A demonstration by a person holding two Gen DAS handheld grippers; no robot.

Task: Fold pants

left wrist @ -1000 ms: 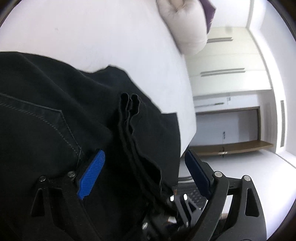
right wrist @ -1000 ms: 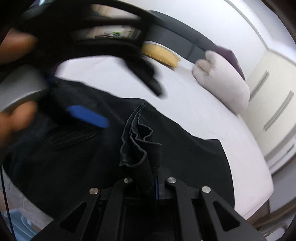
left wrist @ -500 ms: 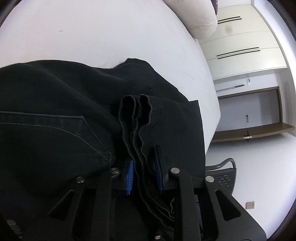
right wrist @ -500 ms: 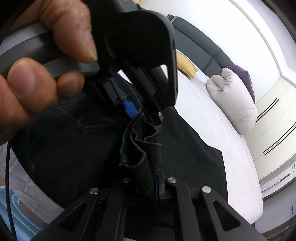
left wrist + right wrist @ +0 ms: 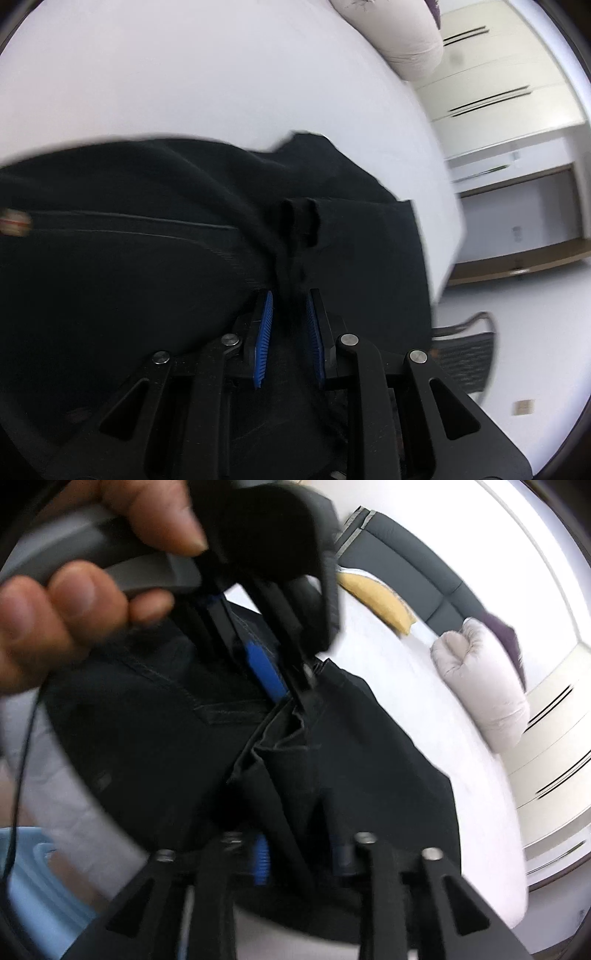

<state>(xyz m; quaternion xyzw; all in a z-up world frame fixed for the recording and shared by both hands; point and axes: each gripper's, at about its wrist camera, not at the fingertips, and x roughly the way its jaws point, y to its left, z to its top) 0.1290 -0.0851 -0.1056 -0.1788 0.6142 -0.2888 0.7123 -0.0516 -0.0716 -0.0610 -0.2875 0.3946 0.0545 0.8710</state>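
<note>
Black pants (image 5: 147,266) lie on a white bed (image 5: 221,74); they also show in the right wrist view (image 5: 369,760). My left gripper (image 5: 290,306) is shut on a bunched stack of hem edges (image 5: 299,225). In the right wrist view the left gripper (image 5: 291,686) pinches the far end of that same bunch, held by a hand (image 5: 74,602). My right gripper (image 5: 301,853) has its jaws parted around the near end of the bunch; its blue pads (image 5: 260,860) stand apart from the cloth.
A pale pillow (image 5: 484,690) and a yellow cushion (image 5: 380,602) lie at the bed's far end by a dark headboard (image 5: 424,576). White cupboards (image 5: 491,99) stand beyond. A chair (image 5: 465,354) stands off the bed edge. A light blue bin (image 5: 40,878) sits low left.
My left gripper closed on the bunched hems. My right gripper, shut on the bunch before, has now opened its jaws. Both views blur with motion.
</note>
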